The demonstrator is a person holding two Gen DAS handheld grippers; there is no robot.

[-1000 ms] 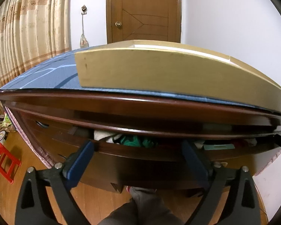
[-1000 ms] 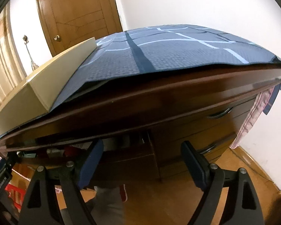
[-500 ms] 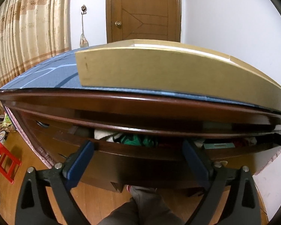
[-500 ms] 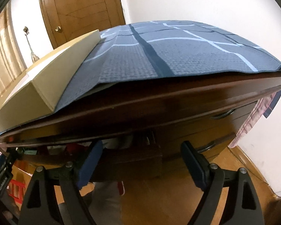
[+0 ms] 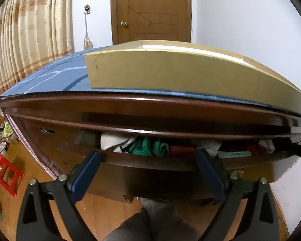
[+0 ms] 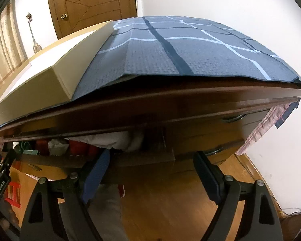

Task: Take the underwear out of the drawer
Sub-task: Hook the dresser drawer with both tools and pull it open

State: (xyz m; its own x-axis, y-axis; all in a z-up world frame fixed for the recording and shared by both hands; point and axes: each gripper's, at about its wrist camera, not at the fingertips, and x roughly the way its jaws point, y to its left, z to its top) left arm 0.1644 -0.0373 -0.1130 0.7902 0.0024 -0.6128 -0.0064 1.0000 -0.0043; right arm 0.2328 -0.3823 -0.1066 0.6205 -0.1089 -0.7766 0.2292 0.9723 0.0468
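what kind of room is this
Most likely a bedroom in a home: a dark wooden dresser with its top drawer open on folded clothes, long patterned curtains, and a panelled wooden door.

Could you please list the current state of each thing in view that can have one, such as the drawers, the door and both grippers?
top drawer: pulled partly open, clothes inside
green garment: lying crumpled in the drawer
white garment: bunched in the drawer
side drawers: shut
door: closed
flat box: lying on the blue mat
left gripper: open, empty
right gripper: open, empty
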